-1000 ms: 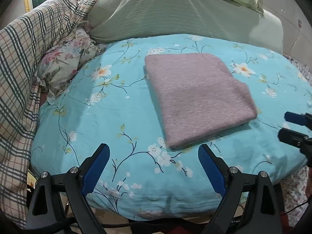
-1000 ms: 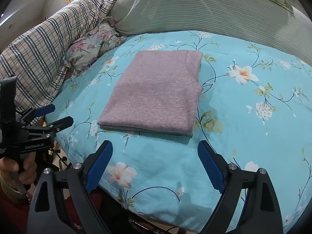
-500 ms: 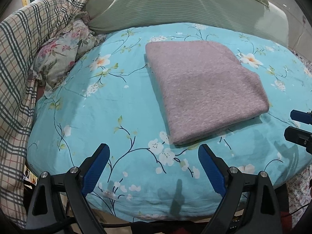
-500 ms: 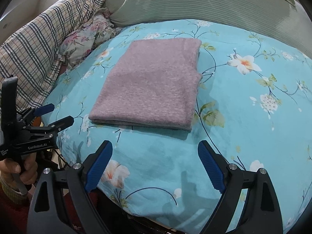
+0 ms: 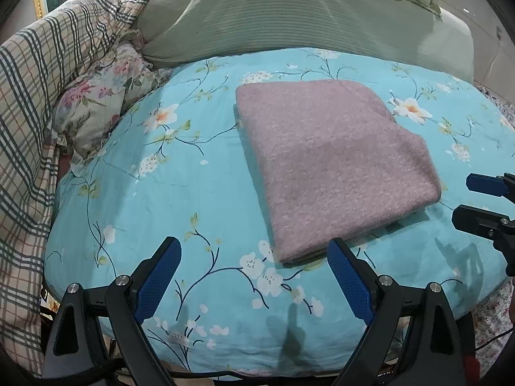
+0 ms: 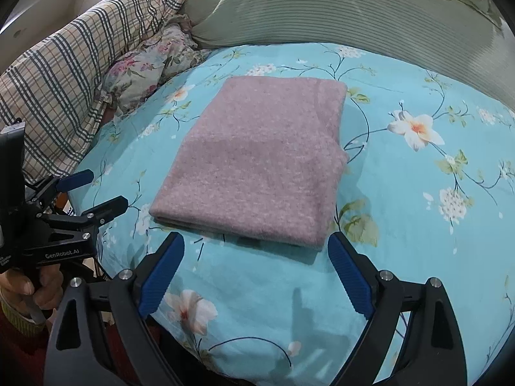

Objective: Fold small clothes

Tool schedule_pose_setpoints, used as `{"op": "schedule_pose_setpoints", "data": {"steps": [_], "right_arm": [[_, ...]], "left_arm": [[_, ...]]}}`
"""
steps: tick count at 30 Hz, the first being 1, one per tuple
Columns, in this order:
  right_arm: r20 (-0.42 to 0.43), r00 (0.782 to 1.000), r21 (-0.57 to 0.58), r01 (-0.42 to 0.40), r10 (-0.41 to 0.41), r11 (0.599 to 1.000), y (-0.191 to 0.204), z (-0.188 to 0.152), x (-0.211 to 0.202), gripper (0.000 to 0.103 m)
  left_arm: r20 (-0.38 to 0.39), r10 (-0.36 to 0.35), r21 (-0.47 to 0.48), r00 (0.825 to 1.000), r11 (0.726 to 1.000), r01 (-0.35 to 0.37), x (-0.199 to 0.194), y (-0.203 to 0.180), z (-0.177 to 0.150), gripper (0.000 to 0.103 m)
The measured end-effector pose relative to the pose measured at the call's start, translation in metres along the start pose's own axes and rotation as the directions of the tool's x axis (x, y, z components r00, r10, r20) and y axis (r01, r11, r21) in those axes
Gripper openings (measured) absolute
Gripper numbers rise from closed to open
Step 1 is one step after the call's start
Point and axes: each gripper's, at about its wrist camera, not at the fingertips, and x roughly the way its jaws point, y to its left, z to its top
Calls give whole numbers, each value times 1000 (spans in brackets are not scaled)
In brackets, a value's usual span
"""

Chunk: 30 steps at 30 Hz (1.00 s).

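A mauve knit garment [image 5: 331, 164] [image 6: 257, 164] lies folded into a flat rectangle on the turquoise flowered bed cover [image 5: 180, 173] [image 6: 418, 212]. My left gripper [image 5: 254, 254] is open above the cover, just short of the garment's near left corner, with nothing between its blue pads. My right gripper [image 6: 256, 251] is open too, its pads standing just in front of the garment's near edge, apart from it. Each gripper shows in the other's view: the right gripper [image 5: 479, 202] at the right edge, the left gripper [image 6: 96, 193] at the left, held by a hand [image 6: 29, 292].
A grey-green ribbed pillow [image 5: 289, 13] lies behind the garment. A plaid blanket [image 5: 35, 96] and a flowered cushion [image 5: 96, 106] are bunched at the left. The cover's front edge [image 5: 225, 363] drops off just before the grippers.
Both views have crept a little closer to the garment. The right gripper has slid slightly toward its near edge. The garment has not moved.
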Motion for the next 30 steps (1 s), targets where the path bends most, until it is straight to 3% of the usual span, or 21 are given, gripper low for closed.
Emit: {"op": "schedule_pose_setpoints", "data": {"steps": [12, 30], "right_arm": [[8, 1000, -15, -10, 10, 1000, 1, 16, 5, 95], [-10, 1000, 6, -20, 20, 1000, 2, 8, 12, 95]], "left_arm": [[13, 0, 9, 1000, 1000, 0, 2, -3, 12, 93], [12, -15, 7, 1000, 1000, 15, 3, -10, 14, 93]]}}
